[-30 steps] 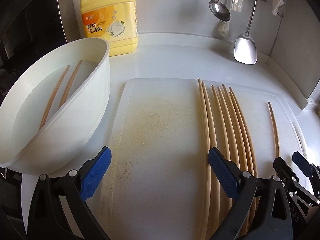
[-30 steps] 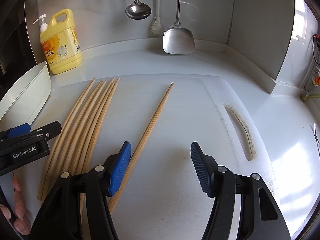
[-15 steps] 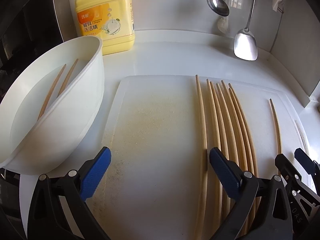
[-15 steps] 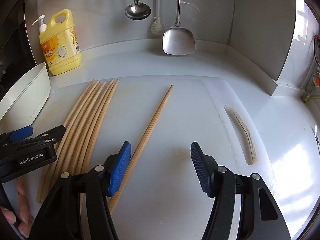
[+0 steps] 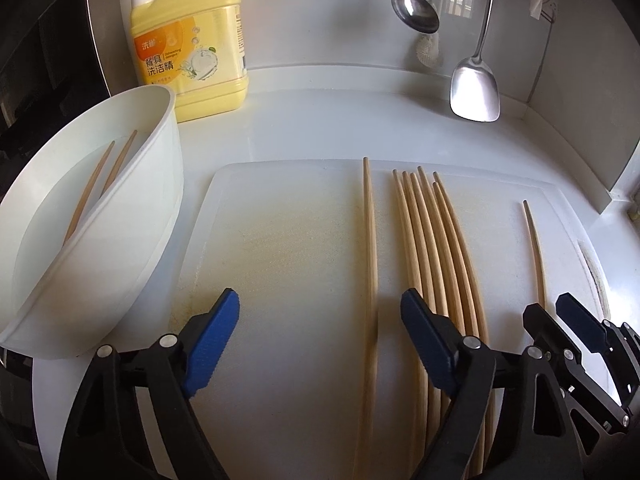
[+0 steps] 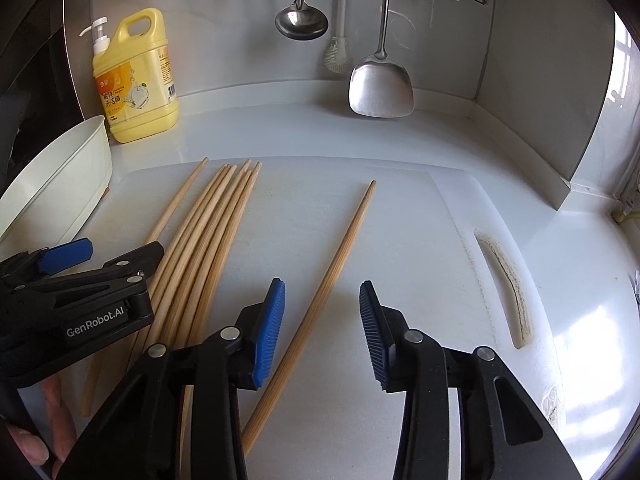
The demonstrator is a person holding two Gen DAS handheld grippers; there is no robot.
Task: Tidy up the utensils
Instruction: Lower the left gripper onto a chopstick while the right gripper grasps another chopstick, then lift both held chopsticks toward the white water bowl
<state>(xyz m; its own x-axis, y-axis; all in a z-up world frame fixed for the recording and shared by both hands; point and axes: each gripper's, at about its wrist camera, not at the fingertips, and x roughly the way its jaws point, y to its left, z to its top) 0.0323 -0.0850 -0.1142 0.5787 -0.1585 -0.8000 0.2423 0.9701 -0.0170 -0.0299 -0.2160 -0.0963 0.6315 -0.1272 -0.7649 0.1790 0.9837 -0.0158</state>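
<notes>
Left wrist view: the white desk carries a pale cutting board filling the middle of the frame, with a white tub at the left edge holding two chopsticks. Since a second ago one chopstick has parted from the bundle of chopsticks; it now lies alone at centre, a clear gap on its right, and sits between the spread fingers of the left tongs. Judgement: that stick is singled out for the next pinch and transfer to the tub; most of the sorting remains. Right wrist view: the right tongs, jaws spread and empty, have shifted since the earlier frame to straddle a lone chopstick at lower centre, which previously lay just beside their left finger. Both tongs therefore appear set to close. A yellow detergent bottle stands upper left; a ladle and spatula hang upper right, unchanged.
</notes>
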